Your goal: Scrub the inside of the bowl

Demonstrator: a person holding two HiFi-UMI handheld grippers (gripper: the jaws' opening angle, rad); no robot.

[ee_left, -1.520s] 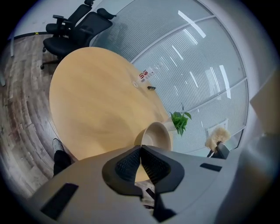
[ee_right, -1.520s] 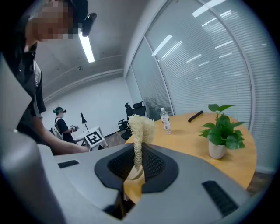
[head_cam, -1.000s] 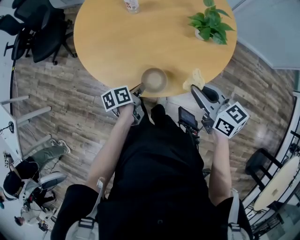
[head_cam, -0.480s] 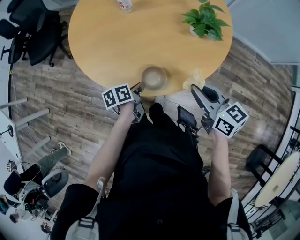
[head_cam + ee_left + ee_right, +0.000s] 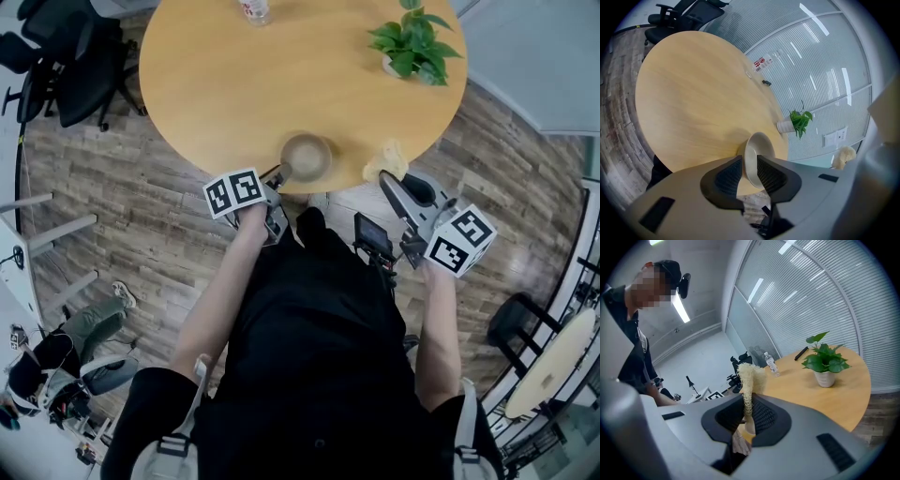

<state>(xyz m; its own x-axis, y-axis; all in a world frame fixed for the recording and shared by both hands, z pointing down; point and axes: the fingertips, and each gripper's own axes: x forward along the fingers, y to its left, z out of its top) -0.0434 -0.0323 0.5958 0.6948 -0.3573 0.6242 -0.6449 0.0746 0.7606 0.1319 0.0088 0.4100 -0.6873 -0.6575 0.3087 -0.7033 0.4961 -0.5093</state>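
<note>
Right now my left gripper [image 5: 749, 171] is at the near edge of the round wooden table [image 5: 281, 75], with the rim of the bowl [image 5: 307, 157] standing between its two pads. Those jaws have just been opening; the pads sit slightly off the bowl's wall on either side, so I am not clamping it. The bowl itself rests on the table close to the edge in front of me, mouth up, pale beige inside.

My right gripper [image 5: 747, 413] is off to the right of the bowl, at the table's edge, with its jaws closed tight on a yellowish, fibrous scrubber [image 5: 751, 376]. The scrubber's frayed top sticks up past the pads, and it is apart from the bowl.

Farther back on the table stand a potted plant [image 5: 417, 42] on the right and a water bottle [image 5: 253, 9] near the far edge. Black office chairs [image 5: 75, 56] stand on the plank floor to the left.
</note>
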